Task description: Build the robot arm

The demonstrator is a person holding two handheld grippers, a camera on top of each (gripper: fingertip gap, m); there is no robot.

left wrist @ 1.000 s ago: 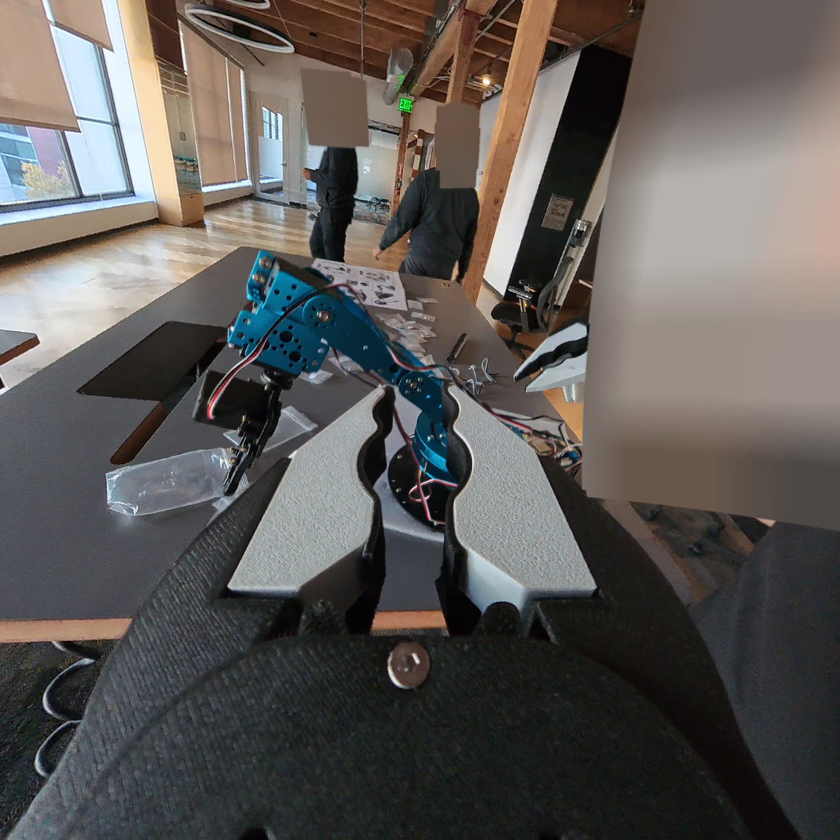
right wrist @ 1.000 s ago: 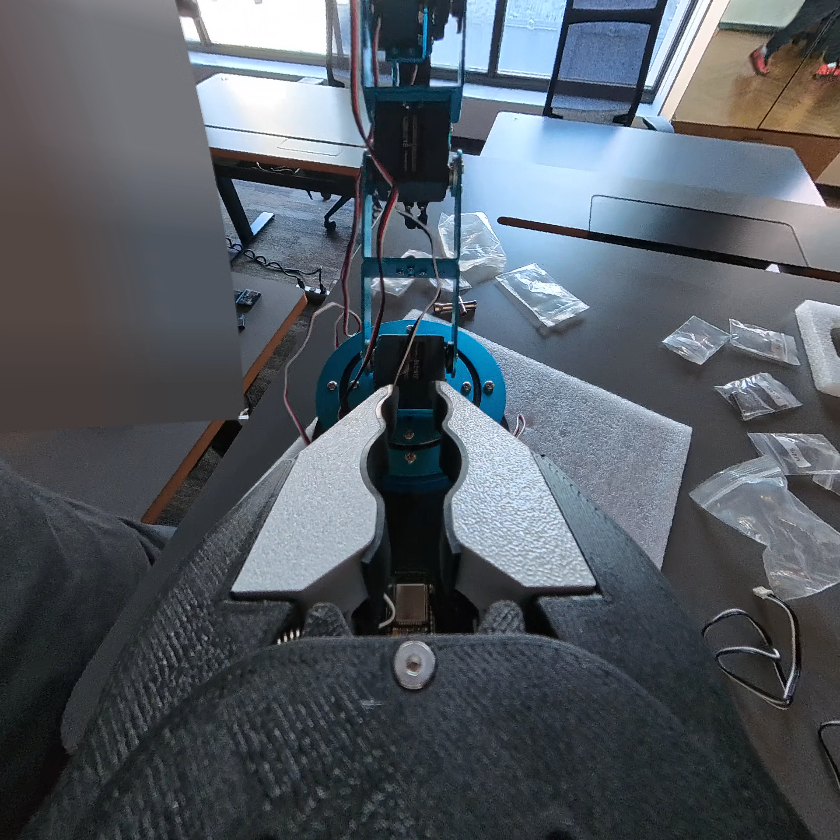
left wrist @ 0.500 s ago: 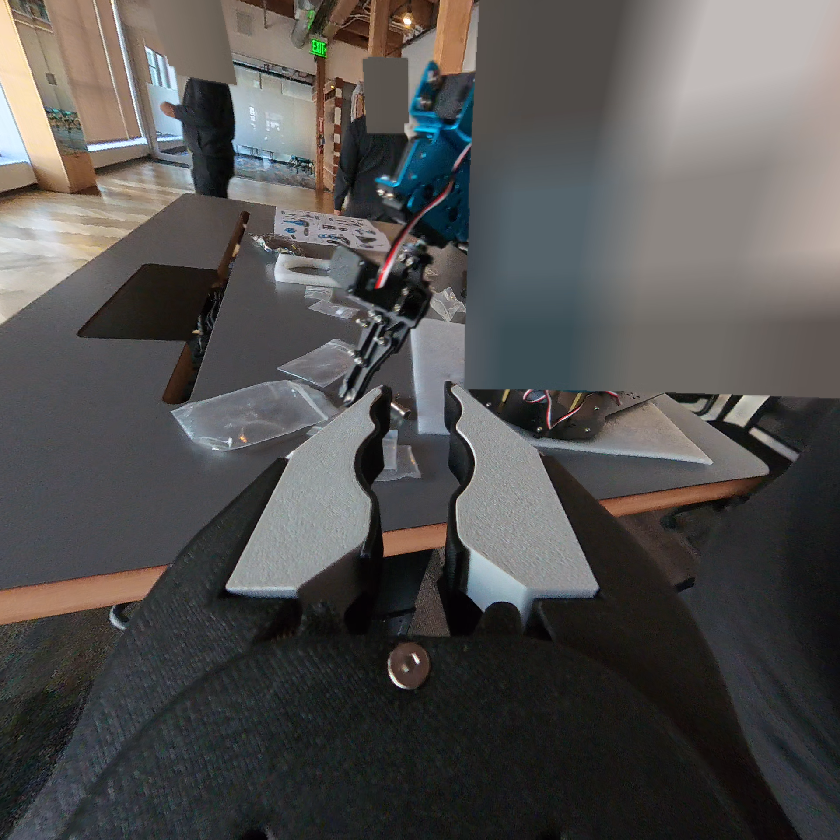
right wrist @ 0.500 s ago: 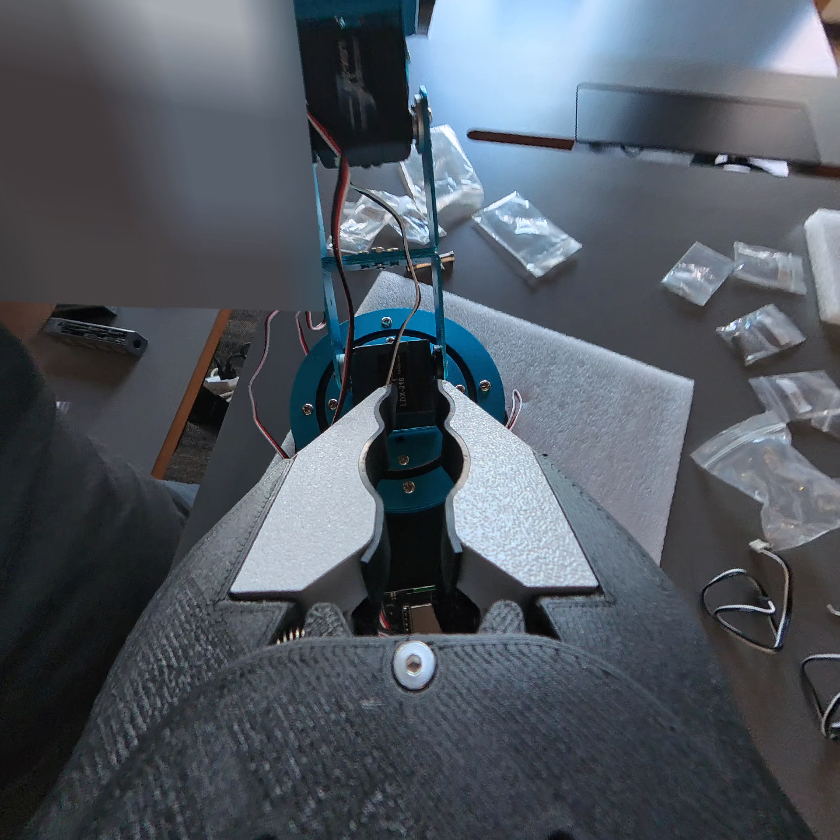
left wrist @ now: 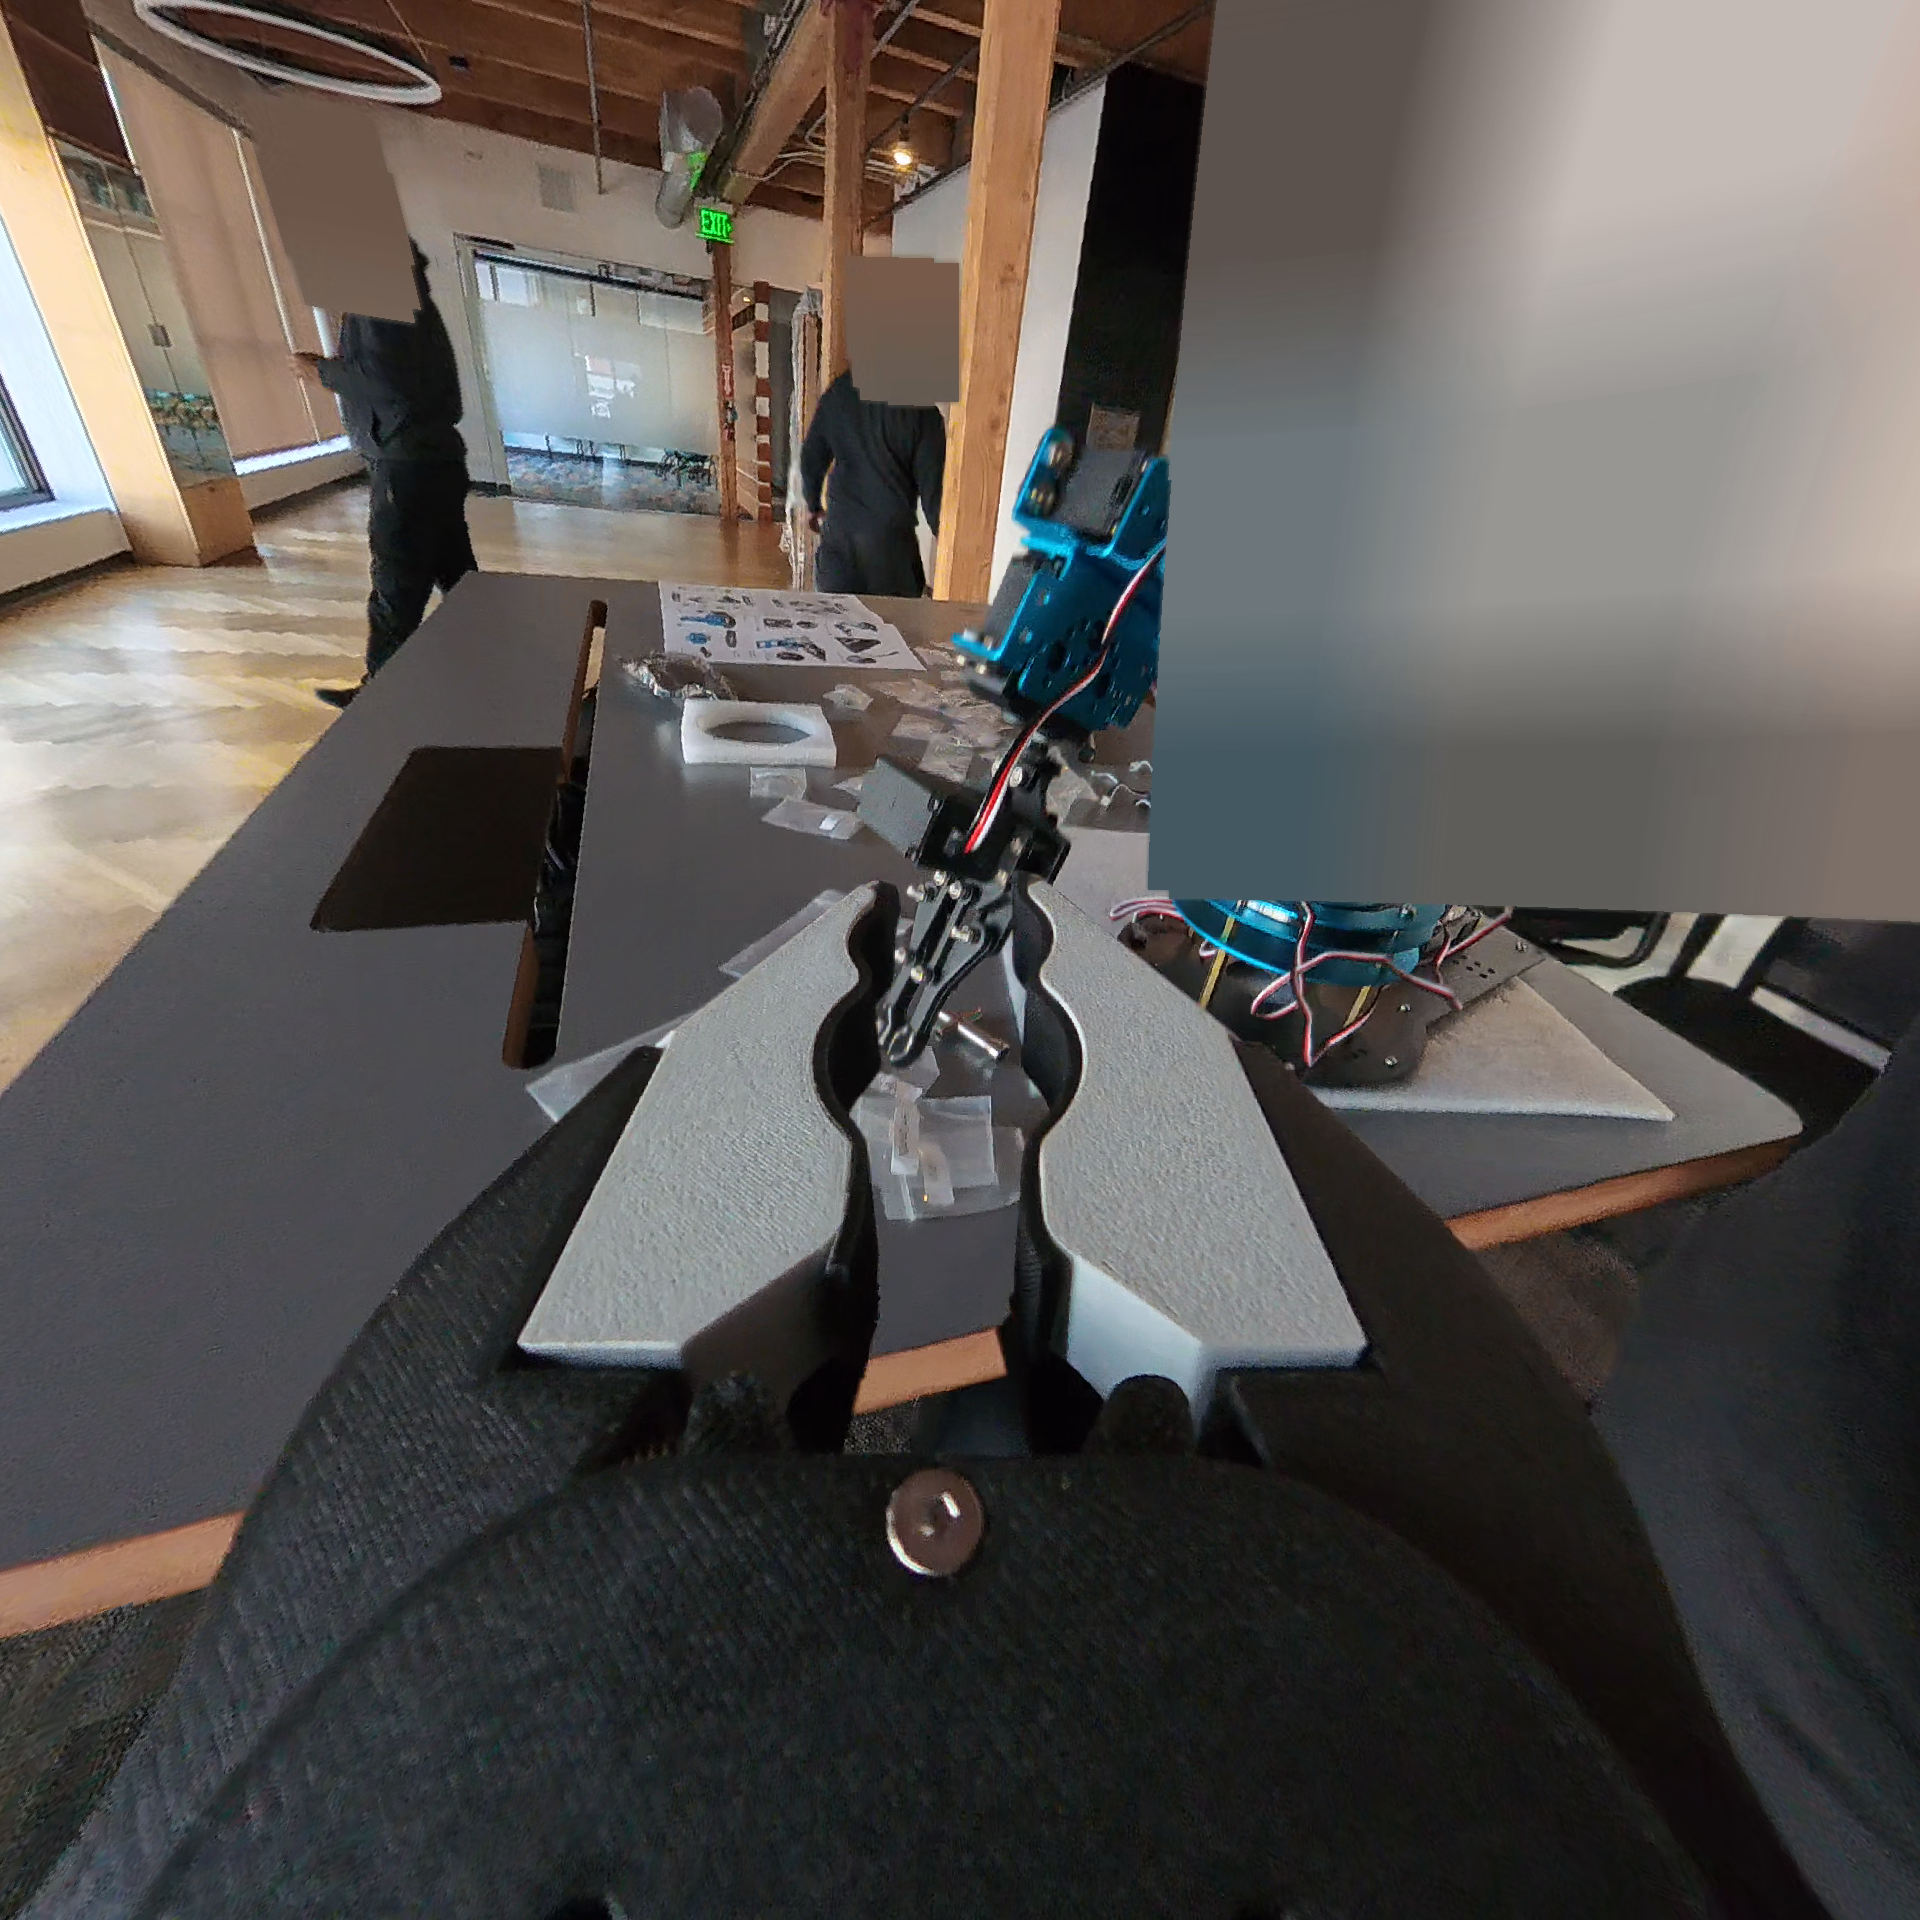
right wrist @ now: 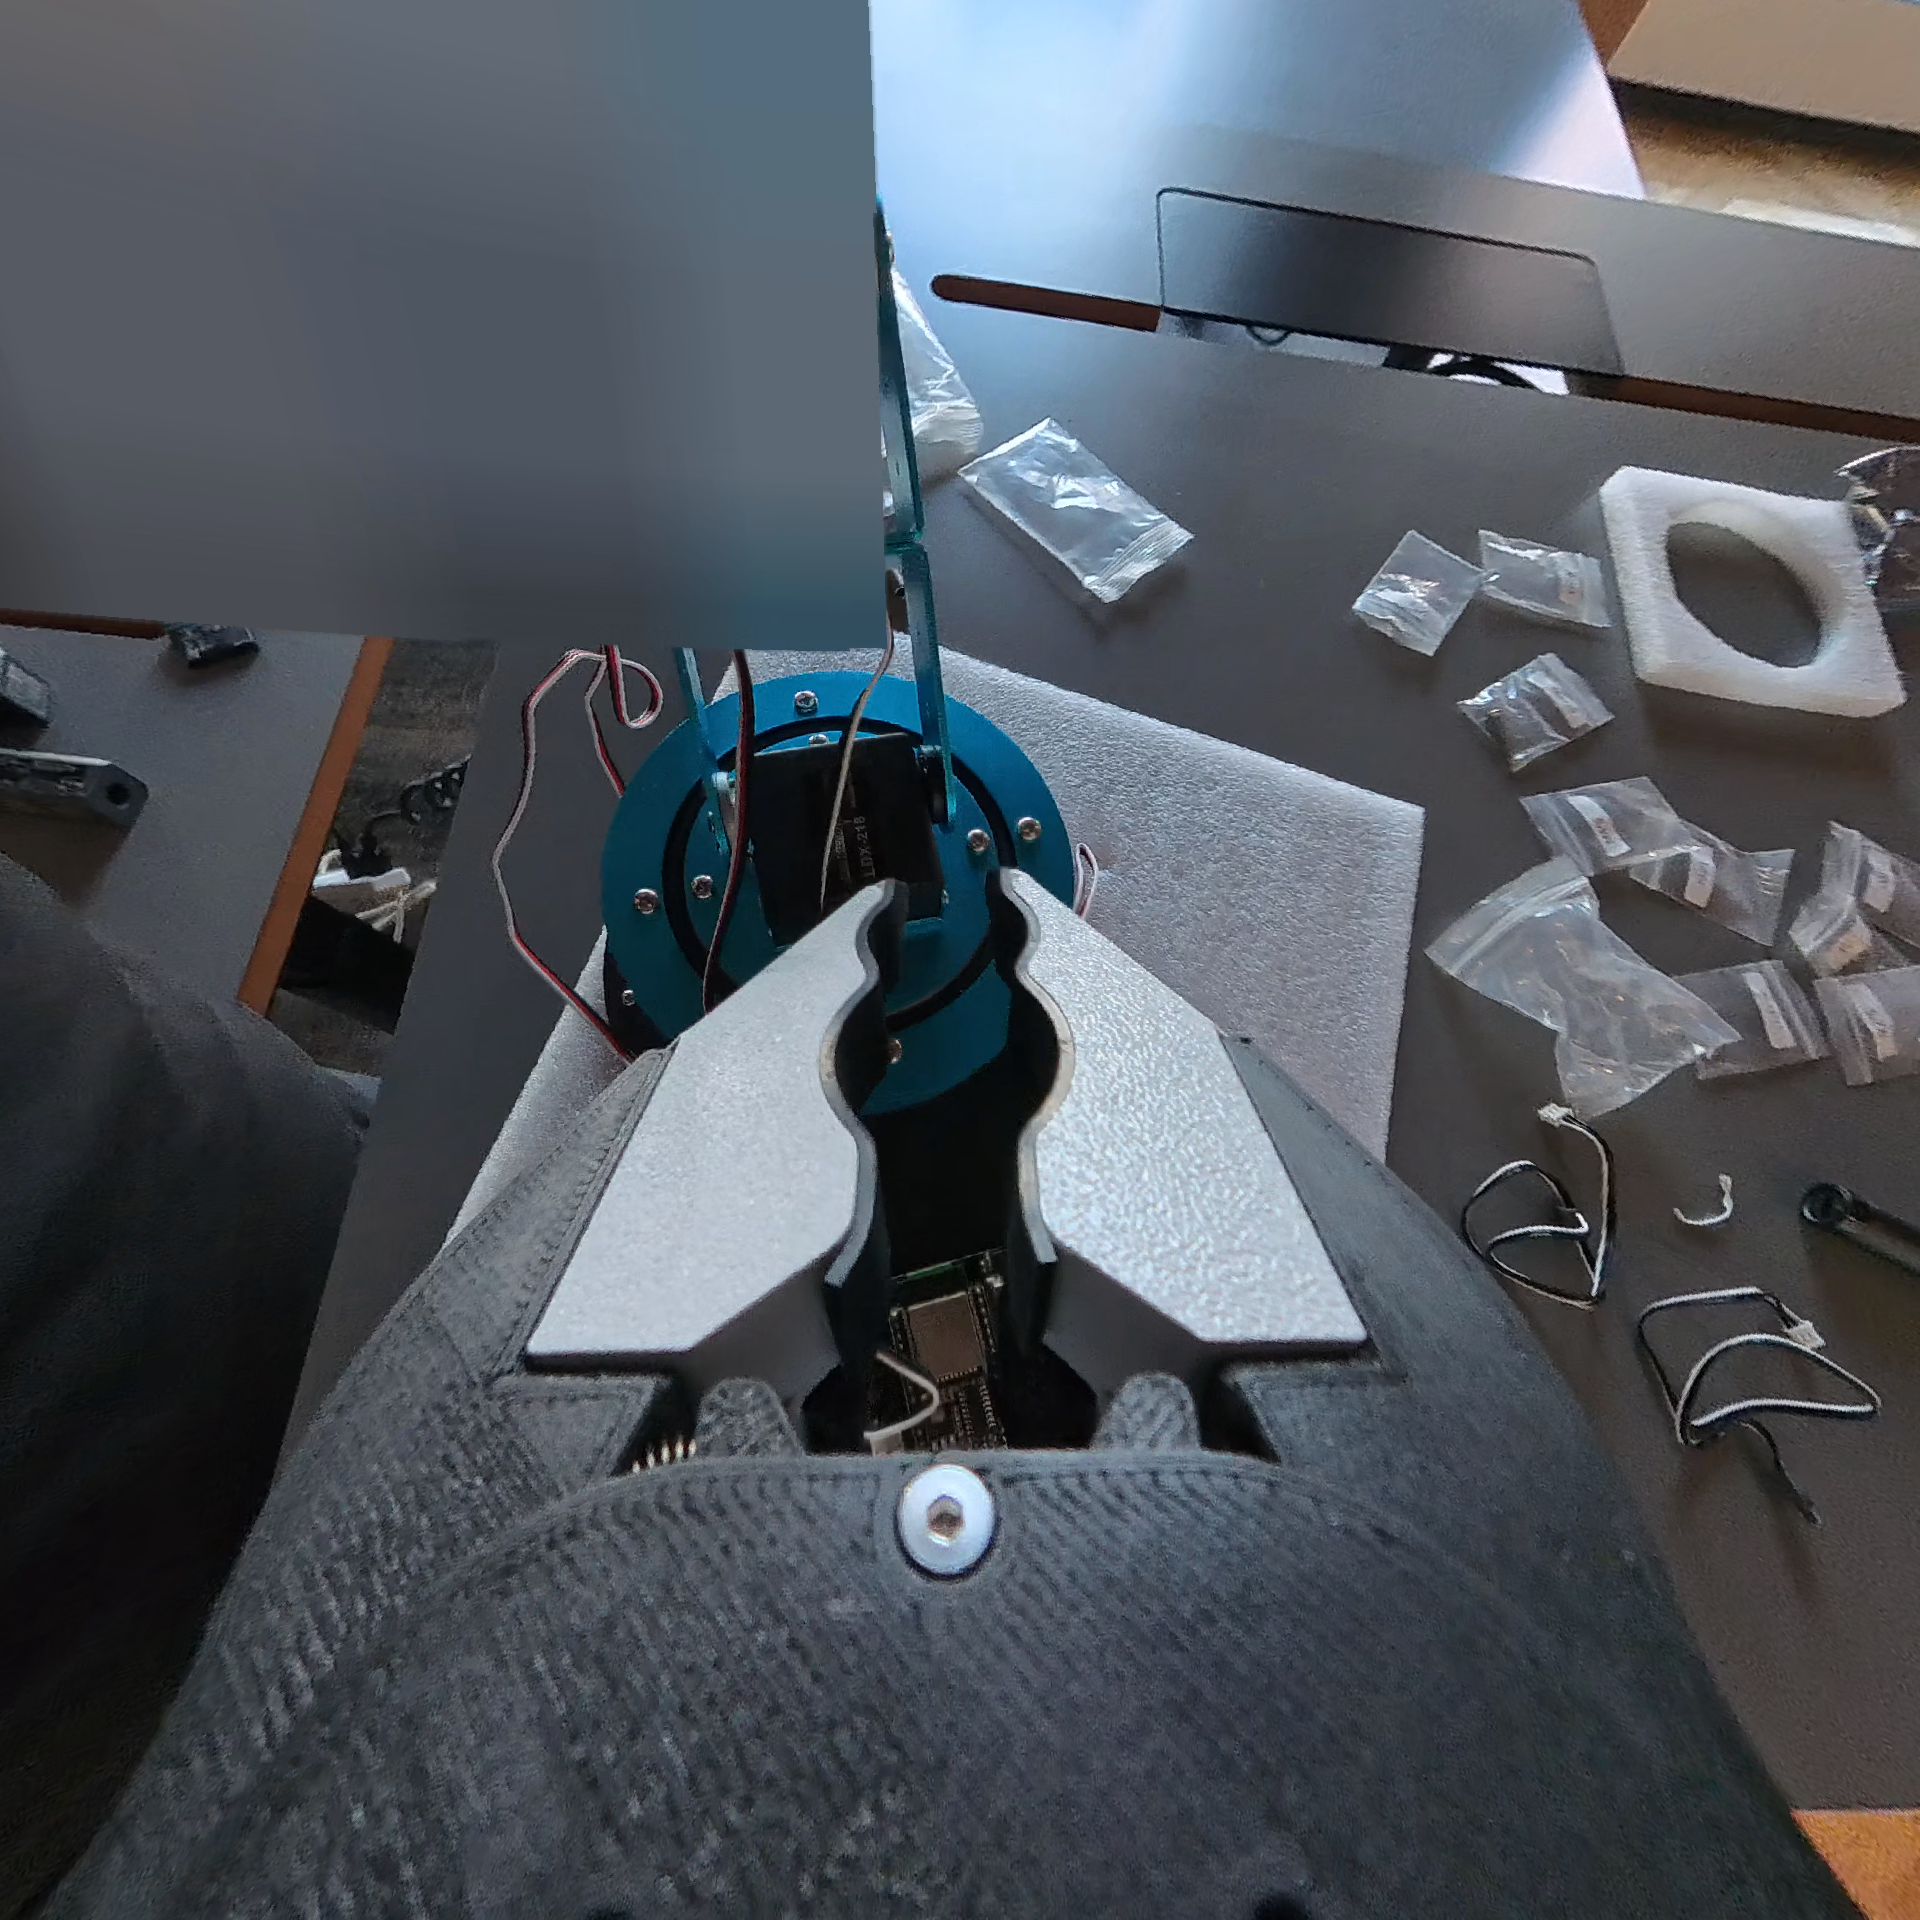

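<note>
Left gripper (left wrist: pixel 951 914) fingers apart, holding nothing; small black claw (left wrist: pixel 940 971) of the blue kit arm (left wrist: pixel 1081 613) hangs between the fingertips, long axis tilted, tip down toward the table (left wrist: pixel 260 1143). Right gripper (right wrist: pixel 940 904) fingers apart over the arm's blue round base (right wrist: pixel 831 883); black servo (right wrist: pixel 831 831) just ahead; struts rise upward.

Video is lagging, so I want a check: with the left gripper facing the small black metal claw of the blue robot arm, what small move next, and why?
Probably ease the left gripper slightly forward, jaws open. The small black metal claw shows in the gap at its fingertips, touching neither finger visibly; depth is unclear, so go slowly.
</note>
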